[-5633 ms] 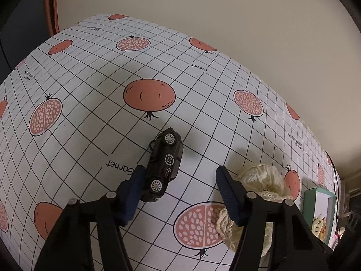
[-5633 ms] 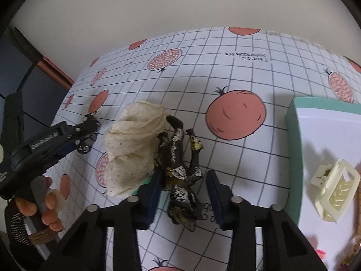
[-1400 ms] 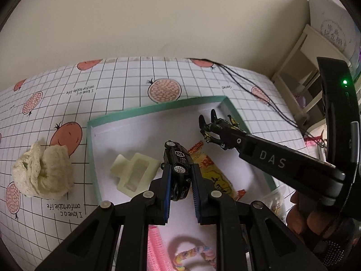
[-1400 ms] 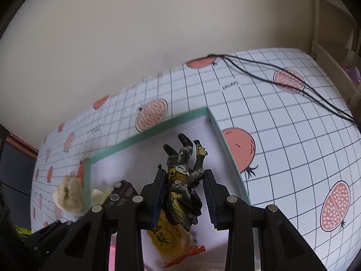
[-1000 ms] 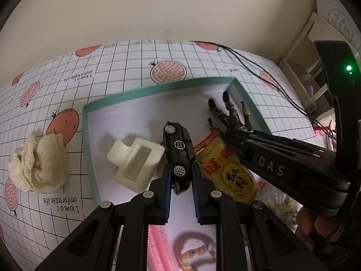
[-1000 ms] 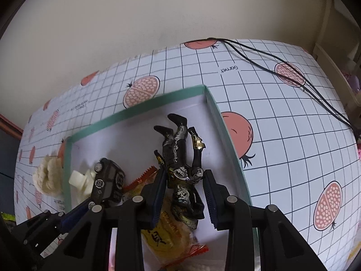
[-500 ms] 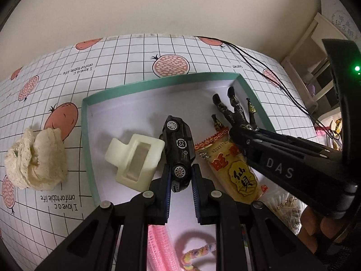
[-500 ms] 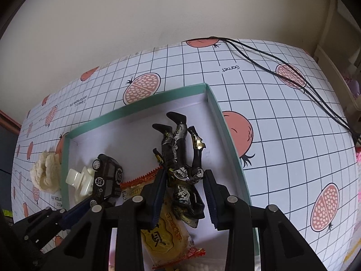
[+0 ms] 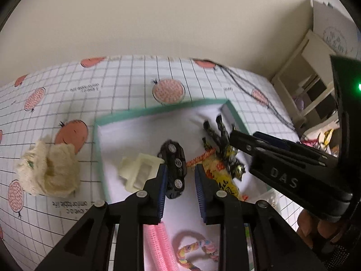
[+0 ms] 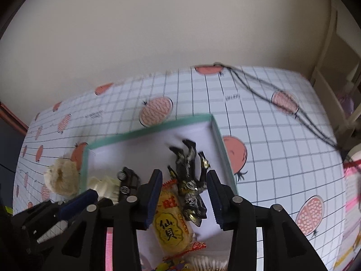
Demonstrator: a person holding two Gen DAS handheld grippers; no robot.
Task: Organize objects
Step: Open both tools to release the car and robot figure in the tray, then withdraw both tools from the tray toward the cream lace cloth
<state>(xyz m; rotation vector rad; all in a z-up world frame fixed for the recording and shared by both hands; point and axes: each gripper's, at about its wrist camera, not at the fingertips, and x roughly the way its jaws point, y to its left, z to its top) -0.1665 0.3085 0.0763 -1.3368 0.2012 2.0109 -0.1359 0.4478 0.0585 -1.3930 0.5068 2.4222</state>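
A black toy car [image 9: 174,169] lies in the green-rimmed white tray [image 9: 158,110], between the spread fingers of my left gripper [image 9: 181,171], which is open. The car leans against a cream hair clip [image 9: 140,172]. To its right a black and gold action figure [image 10: 191,180] rests on the tray floor, partly over a yellow snack packet [image 10: 171,221]. My right gripper [image 10: 184,176] is open around the figure, with gaps on both sides. The car [image 10: 128,184] and the tray rim [image 10: 146,133] also show in the right wrist view.
A cream scrunchie [image 9: 48,171] lies on the pomegranate-print cloth just left of the tray. A pink roller [image 9: 160,244] and a pastel bracelet [image 9: 196,250] sit at the tray's near end. A black cable [image 10: 270,85] crosses the far right of the table. A white shelf [image 9: 311,67] stands beyond.
Both grippers have opened since half a second ago. The car and the figure have been let go and now lie in the tray. Both views have pulled back a little.
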